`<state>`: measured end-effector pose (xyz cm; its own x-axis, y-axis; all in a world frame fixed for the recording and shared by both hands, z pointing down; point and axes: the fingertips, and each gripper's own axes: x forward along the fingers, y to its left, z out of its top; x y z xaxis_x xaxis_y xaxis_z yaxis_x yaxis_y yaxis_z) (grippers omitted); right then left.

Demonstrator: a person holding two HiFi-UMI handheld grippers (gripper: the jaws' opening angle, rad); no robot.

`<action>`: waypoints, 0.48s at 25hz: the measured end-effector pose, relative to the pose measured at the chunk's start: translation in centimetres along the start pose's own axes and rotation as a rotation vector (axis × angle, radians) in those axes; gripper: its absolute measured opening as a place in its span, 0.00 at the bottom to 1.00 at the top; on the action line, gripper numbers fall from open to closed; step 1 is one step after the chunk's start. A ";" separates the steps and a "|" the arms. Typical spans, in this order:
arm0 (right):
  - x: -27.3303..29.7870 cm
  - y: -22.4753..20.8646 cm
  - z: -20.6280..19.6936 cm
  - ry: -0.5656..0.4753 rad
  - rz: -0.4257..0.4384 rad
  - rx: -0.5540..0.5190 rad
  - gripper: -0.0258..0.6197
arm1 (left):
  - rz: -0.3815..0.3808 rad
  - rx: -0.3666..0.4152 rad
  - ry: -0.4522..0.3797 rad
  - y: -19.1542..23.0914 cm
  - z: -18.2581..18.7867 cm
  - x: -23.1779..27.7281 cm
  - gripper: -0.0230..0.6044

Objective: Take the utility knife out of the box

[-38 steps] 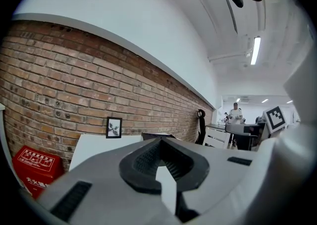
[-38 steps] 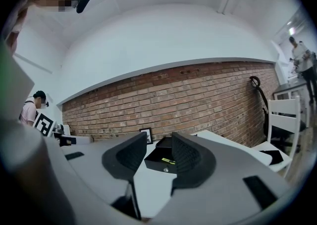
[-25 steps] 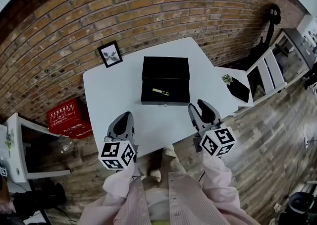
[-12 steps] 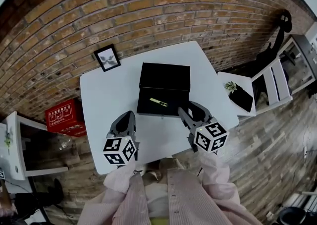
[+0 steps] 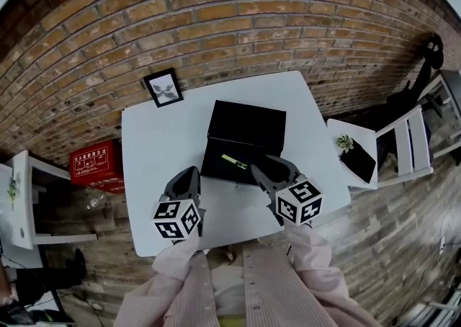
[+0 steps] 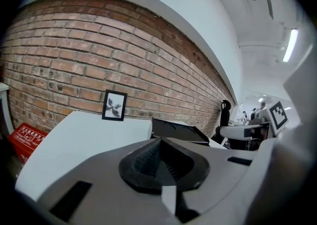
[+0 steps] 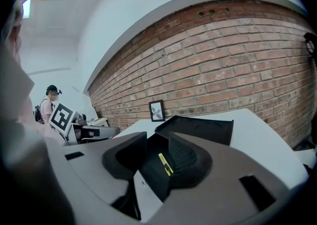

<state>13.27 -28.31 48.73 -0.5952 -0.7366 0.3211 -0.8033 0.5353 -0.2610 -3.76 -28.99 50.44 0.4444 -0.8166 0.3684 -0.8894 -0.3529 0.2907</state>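
— Where's the utility knife (image 7: 165,163) lying right now?

— It's lying flat on the floor of the open black box (image 5: 216,166), toward the box's front wall. The lid is standing tipped back behind it.

— Which hand is closing in on it?

— The right gripper (image 5: 272,168). It's hovering over the box's front right corner with its fingers (image 7: 190,162) spread wide and nothing between them. The knife is showing just ahead of them and a little lower, right in the gap.

— And how is the knife pointing?

— Its long axis is running roughly front to back in the box, on a slight slant. That's nearly in line with the way the fingers are aiming, so I'm guessing they'd close across its narrow width once they drop in.

— And the left gripper (image 5: 186,178)?

— It's hanging over the bench (image 5: 155,138) off the box's front left corner, farther from the knife. Its fingers are pressed together on nothing.
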 end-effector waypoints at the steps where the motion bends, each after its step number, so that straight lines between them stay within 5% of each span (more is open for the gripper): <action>1: 0.4 0.0 0.0 0.009 0.014 -0.004 0.25 | 0.007 -0.007 0.001 0.1 -0.1 0.2 0.02; 12: 4.6 1.3 -2.5 0.203 0.135 -0.106 0.25 | 0.034 -0.048 0.034 0.8 -1.2 1.3 0.02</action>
<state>9.43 -29.95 52.15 -0.6805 -0.5630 0.4689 -0.7075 0.6714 -0.2205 -3.79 -29.76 52.20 0.4177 -0.8116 0.4085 -0.8984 -0.3018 0.3190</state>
